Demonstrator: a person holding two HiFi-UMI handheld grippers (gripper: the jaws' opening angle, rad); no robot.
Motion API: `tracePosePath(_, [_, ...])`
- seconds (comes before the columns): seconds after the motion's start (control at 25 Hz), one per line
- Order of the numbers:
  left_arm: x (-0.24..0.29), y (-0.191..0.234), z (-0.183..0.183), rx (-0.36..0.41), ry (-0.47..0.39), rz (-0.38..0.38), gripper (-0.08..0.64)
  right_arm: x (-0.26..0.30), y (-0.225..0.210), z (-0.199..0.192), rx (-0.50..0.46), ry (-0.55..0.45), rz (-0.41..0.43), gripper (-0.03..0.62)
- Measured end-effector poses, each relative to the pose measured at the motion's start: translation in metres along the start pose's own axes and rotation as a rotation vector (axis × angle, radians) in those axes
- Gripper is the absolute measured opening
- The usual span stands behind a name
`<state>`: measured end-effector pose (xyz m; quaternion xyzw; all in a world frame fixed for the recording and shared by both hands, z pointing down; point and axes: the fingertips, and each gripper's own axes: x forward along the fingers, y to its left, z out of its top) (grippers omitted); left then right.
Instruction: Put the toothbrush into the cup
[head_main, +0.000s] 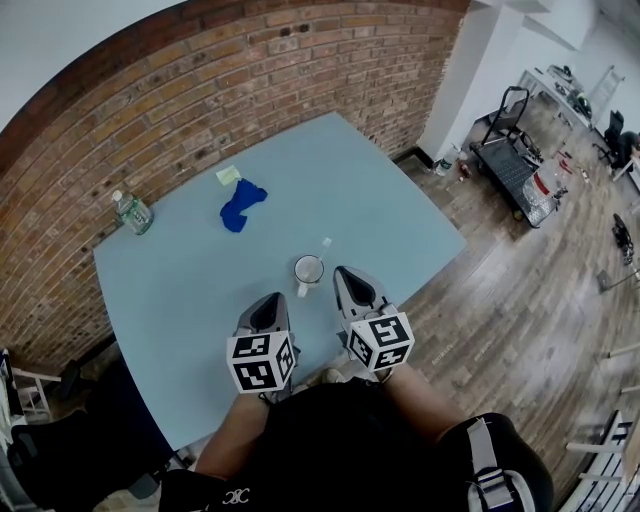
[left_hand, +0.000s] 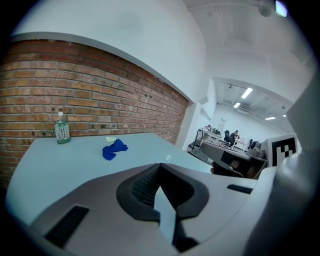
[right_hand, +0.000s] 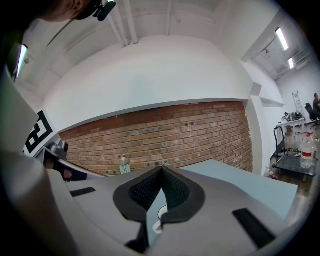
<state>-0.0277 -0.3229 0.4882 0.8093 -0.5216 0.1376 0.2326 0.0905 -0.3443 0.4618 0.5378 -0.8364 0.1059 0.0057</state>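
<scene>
Left gripper (head_main: 272, 302): jaws closed tip to tip, nothing between them.
Right gripper (head_main: 350, 276): jaws closed too, empty.
Cup (head_main: 308, 270): white, upright on the table (head_main: 180, 290), at 12 o'clock just beyond both grippers.
Blue cloth (head_main: 240, 204): 11 o'clock from the cup, well apart.
Bottle (head_main: 132, 212): 10 o'clock, near the brick wall (head_main: 200, 90).

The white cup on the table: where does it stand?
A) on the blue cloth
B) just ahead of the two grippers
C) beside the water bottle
B: the cup stands just ahead of the left gripper and right gripper, well apart from the bottle and the blue cloth.
</scene>
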Motion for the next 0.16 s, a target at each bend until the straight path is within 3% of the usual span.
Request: tracePosePath(0.16, [-0.0002,0.0034,-0.0026,-0.01,0.002,0.008,0.006,0.003,-0.0037,-0.0031,0.008,0.005,-0.006,0.014])
